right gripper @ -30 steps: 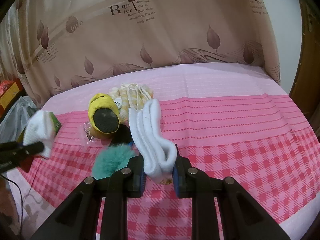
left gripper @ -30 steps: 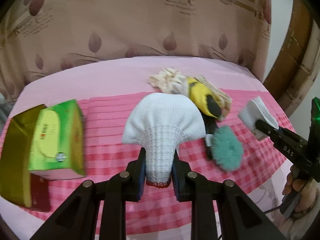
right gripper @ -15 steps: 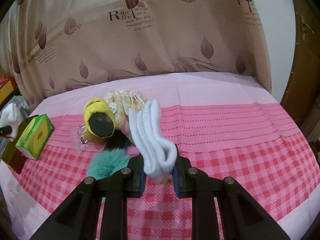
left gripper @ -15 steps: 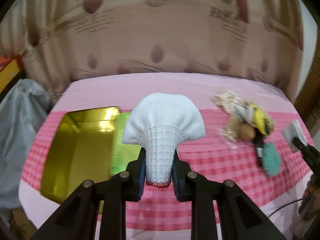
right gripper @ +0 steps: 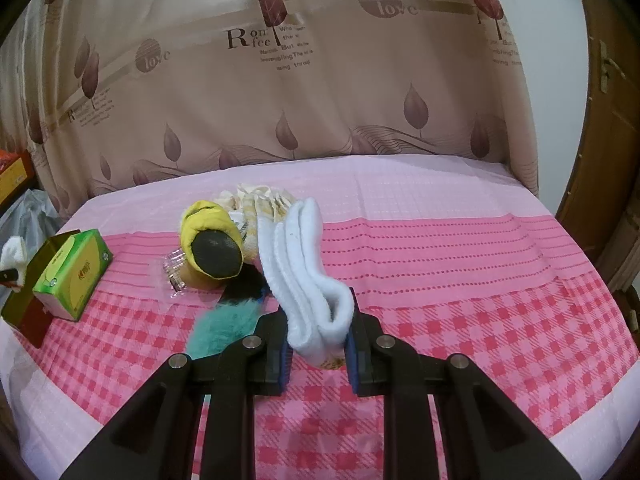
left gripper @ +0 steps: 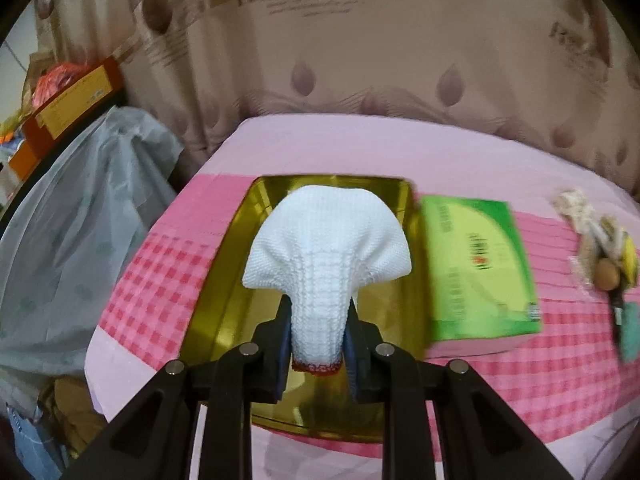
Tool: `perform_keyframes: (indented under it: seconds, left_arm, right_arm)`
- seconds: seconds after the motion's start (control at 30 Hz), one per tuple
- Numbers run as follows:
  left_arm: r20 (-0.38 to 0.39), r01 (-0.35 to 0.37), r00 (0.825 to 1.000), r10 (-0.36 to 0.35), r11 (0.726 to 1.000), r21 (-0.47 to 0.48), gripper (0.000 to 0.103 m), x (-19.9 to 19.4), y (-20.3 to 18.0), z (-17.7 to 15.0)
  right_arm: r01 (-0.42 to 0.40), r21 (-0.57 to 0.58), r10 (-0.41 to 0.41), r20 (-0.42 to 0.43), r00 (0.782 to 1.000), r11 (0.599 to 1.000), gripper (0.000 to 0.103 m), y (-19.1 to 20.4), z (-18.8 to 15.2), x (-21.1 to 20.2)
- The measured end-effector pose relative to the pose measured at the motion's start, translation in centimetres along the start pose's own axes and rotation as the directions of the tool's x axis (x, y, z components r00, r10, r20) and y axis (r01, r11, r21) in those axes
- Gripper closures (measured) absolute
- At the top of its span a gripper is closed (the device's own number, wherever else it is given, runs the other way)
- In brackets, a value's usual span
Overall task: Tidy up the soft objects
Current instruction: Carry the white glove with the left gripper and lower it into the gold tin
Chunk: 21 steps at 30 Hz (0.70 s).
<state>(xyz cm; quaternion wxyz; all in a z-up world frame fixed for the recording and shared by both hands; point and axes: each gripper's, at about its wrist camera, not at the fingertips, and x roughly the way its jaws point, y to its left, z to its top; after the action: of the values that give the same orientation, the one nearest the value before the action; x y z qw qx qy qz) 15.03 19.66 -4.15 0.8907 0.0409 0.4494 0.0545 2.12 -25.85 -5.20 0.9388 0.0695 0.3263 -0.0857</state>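
Observation:
My left gripper [left gripper: 318, 332] is shut on a white knitted sock [left gripper: 326, 240] with a red cuff edge, held above an open gold tin [left gripper: 224, 304] at the table's left end. My right gripper [right gripper: 318, 336] is shut on a folded white fluffy sock [right gripper: 298, 256], lifted over the pink checked cloth. Behind it lie a yellow and black slipper sock [right gripper: 212, 240], a cream frilly cloth [right gripper: 260, 196] and a teal furry piece [right gripper: 224, 324]. The left gripper's white sock [right gripper: 14, 252] shows at the far left of the right wrist view.
A green tissue box [left gripper: 476, 264] stands right beside the gold tin. A grey plastic-covered heap [left gripper: 76, 220] and orange boxes [left gripper: 72, 92] sit off the table's left end. A patterned curtain [right gripper: 320, 80] hangs behind the table; a wooden door [right gripper: 612, 160] is at the right.
The left gripper has swung leftward with the white knitted sock, from beside the pile to above the gold tin. The right gripper has stayed put, still holding the fluffy sock.

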Motion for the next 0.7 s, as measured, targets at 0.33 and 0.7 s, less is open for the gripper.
perform_keyframes:
  seconds: [0.33,0.7]
  left_arm:
    - [-0.066,-0.028,0.997,0.026,0.999,-0.035,0.081,5.1,2.6,0.3]
    - [-0.102,-0.022,0.995,0.012,0.995,-0.097,0.075,6.6,4.5,-0.1]
  right_arm:
    - [0.005,-0.002,-0.005,-0.001,1.000,1.000,0.084,1.7,-0.5,-0.4]
    - [-0.006,-0.034,0.006,0.010,1.000,0.999,0.084,3.9,-1.0,-1.1]
